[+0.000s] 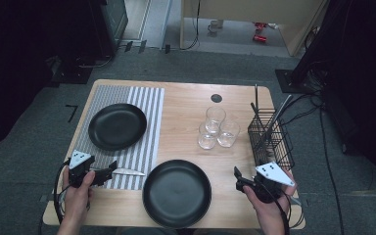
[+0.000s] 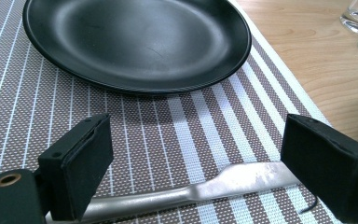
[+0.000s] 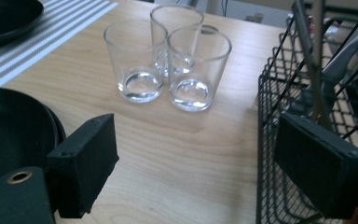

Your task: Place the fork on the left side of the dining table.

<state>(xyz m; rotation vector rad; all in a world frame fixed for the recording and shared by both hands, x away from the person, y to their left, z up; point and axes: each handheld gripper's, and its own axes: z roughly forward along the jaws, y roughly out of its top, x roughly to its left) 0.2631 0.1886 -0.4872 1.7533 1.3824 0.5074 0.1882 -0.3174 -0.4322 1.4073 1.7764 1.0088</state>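
While the butter knife point(image 2: 200, 189) is left lying flat on the striped placemat point(image 2: 177, 130), it's straddled untouched by the wide-open left gripper point(image 2: 196, 158); the right gripper point(image 3: 205, 163) is held open too.

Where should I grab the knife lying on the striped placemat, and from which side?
Probably grip the knife by its narrow handle, coming straight down from above with a jaw on each long side. It lies flat on the placemat, so there is little room to get under it, and the flat blade end is wider. The left gripper already straddles it with jaws open.
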